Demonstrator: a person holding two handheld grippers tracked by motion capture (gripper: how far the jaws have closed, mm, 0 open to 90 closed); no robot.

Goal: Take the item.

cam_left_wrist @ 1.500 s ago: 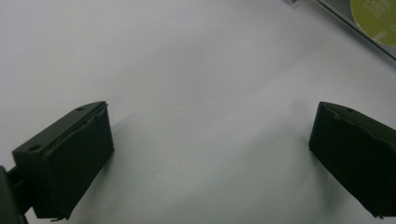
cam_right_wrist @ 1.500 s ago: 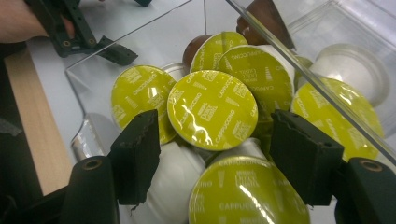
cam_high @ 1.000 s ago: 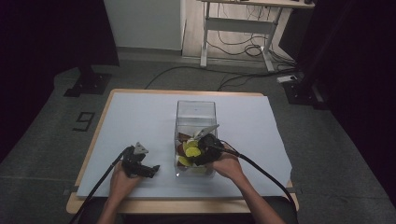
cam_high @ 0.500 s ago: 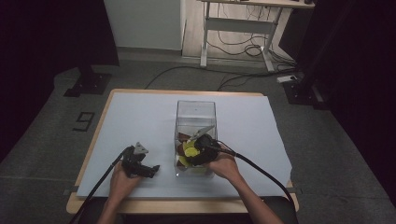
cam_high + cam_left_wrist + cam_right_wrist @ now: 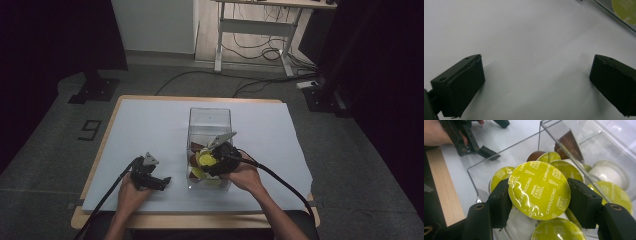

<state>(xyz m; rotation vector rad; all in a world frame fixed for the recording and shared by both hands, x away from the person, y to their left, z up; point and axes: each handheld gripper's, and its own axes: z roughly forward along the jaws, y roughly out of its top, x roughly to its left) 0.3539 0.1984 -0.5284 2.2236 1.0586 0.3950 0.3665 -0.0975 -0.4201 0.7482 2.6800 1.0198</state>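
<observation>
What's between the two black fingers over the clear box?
A yellow-green capsule, pinched between the right gripper's fingers above the box, in the right gripper view.

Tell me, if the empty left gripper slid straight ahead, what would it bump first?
Probably the clear box of capsules: its wall crosses the far corner past the open left gripper. Only white table cover lies between.

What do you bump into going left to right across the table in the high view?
Left tongs resting open on the white sheet → clear plastic box of coffee pods → right tongs over the box, gripping a yellow-green cappuccino pod → black cable.
</observation>
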